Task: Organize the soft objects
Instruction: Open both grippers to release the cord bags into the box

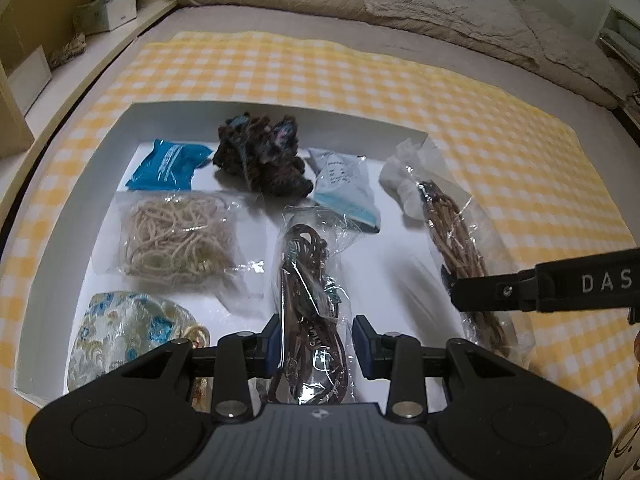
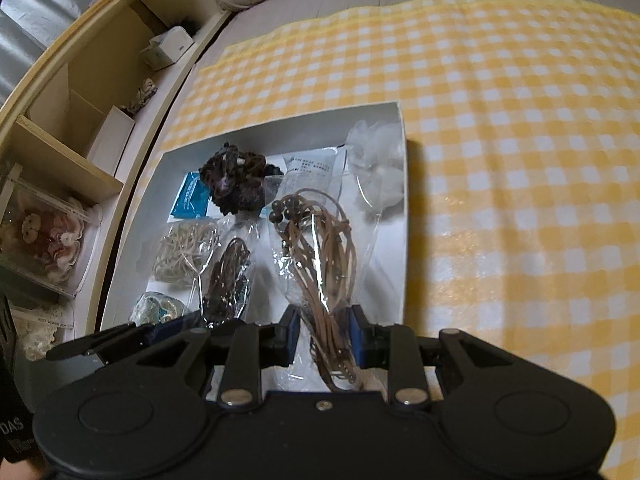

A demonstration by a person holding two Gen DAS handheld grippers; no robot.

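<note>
Left wrist: brown cord bag [image 1: 310,300] apparently pinched between fingers [image 1: 271,346].

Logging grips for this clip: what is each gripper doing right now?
Left gripper: shut on the bag of dark brown cord.
Right gripper: shut on the bag of tan cord.

Inside the white box [image 1: 132,120] lie three clear cord bags [image 1: 176,232], two blue packets [image 1: 166,166] and one dark knitted bundle [image 1: 260,156]

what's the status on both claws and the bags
Left claw shut on dark cord bag. Right claw shut on tan cord bag. Both over white box. Nothing blocking.
</note>
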